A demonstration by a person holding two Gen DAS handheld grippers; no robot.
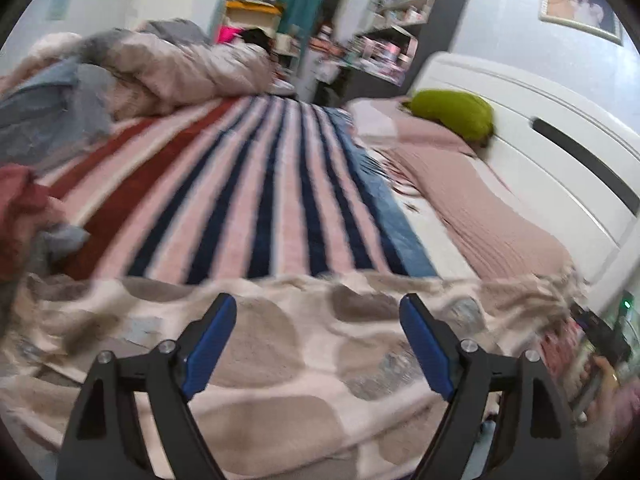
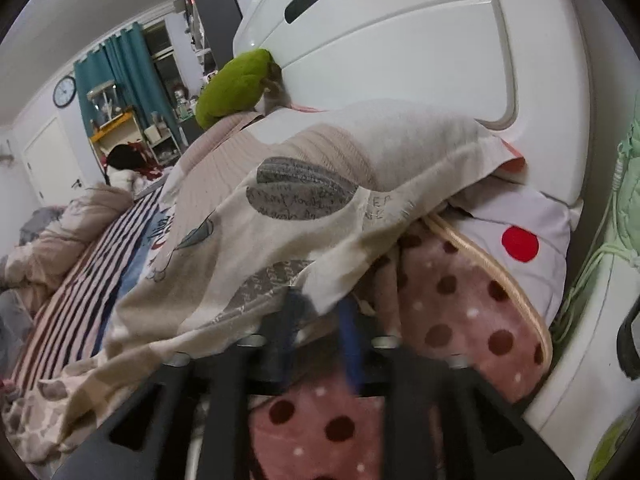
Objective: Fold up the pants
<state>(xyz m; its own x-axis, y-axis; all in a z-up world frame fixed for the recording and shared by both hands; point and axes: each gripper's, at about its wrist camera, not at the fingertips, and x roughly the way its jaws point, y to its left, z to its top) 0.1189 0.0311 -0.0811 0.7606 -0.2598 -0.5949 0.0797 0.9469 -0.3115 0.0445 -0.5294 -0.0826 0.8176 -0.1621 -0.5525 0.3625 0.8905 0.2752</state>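
Pants [image 1: 280, 360], cream with big grey-brown blotches, lie spread across the near end of the bed [image 1: 256, 184], over the striped blanket [image 1: 224, 200], and the left tongs [image 1: 318, 312] hang just above them with their blue pads set wide apart, holding nothing. Over by the white headboard [image 2: 400, 40] the right tongs [image 2: 320, 312] look nearly closed, an edge of that same cloth draped over their tips, though blur keeps me from telling whether they really grip it; beneath them lies a pink dotted blanket [image 2: 460, 320]
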